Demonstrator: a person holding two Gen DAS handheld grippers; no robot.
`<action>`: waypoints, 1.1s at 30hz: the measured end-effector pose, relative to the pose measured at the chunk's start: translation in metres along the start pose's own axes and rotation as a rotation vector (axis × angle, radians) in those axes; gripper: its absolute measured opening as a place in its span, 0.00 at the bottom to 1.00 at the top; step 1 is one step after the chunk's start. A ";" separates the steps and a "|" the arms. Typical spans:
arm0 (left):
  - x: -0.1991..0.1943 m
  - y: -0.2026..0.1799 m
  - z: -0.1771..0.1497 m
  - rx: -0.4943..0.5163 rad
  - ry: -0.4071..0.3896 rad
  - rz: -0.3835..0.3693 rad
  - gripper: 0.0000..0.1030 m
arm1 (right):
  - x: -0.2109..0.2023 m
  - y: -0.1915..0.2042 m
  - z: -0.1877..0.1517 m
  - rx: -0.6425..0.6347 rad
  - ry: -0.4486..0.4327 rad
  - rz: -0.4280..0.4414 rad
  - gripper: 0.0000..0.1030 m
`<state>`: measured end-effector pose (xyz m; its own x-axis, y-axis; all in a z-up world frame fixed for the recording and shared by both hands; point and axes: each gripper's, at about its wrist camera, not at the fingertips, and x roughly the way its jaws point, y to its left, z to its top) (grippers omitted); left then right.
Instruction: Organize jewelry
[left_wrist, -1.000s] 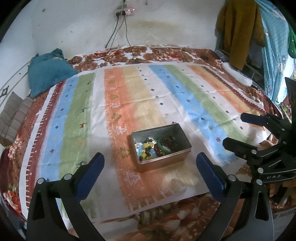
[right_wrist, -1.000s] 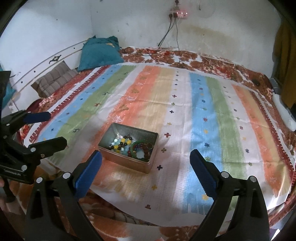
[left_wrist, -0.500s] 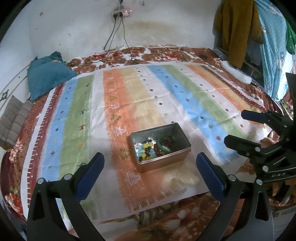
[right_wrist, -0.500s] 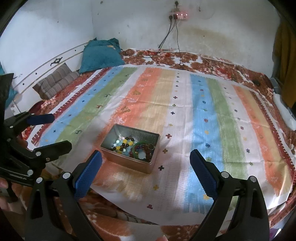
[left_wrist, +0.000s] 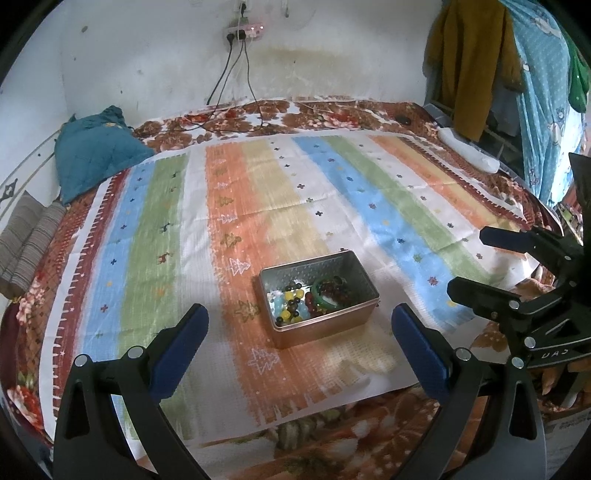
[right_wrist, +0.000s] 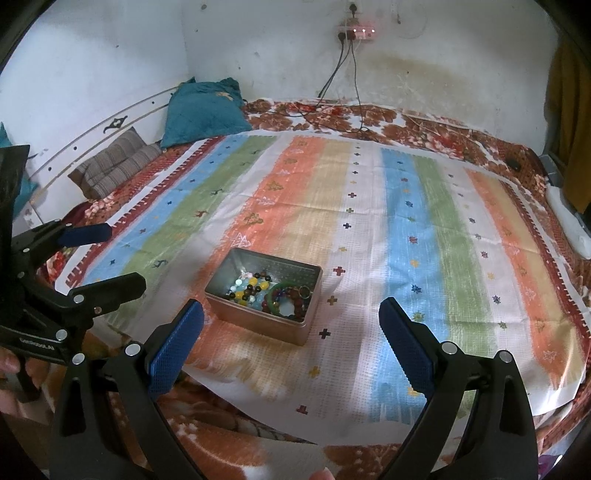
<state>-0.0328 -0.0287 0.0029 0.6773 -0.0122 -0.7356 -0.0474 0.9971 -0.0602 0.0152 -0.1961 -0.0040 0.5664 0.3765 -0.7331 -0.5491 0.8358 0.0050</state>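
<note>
A rectangular metal tin stands on the striped cloth near the bed's front edge. Inside lie several bead bracelets and a green bangle. My left gripper hangs open in front of the tin, nothing between its blue pads. My right gripper is open too, just short of the tin's near wall. Each gripper shows in the other's view: the right one at the right edge, the left one at the left edge, both with their jaws spread.
The striped cloth covers a floral blanket on the bed. A teal pillow and a striped cushion lie at the far left. Cables hang from a wall socket. Clothes hang at the right.
Both grippers have moved slightly forward and up toward the tin. Their jaws stay open and the tin has not moved.
</note>
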 end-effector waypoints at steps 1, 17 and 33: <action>-0.001 0.000 0.000 0.000 -0.003 0.000 0.95 | 0.000 0.000 0.000 0.000 -0.001 0.000 0.94; -0.007 -0.006 -0.001 0.025 -0.048 0.003 0.95 | -0.007 0.004 0.002 -0.008 -0.019 -0.004 0.94; -0.007 -0.006 0.000 0.017 -0.036 -0.004 0.95 | -0.008 0.004 0.001 -0.008 -0.020 -0.006 0.95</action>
<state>-0.0370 -0.0348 0.0082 0.7033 -0.0138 -0.7107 -0.0322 0.9982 -0.0512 0.0090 -0.1952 0.0023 0.5817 0.3797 -0.7194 -0.5508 0.8346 -0.0049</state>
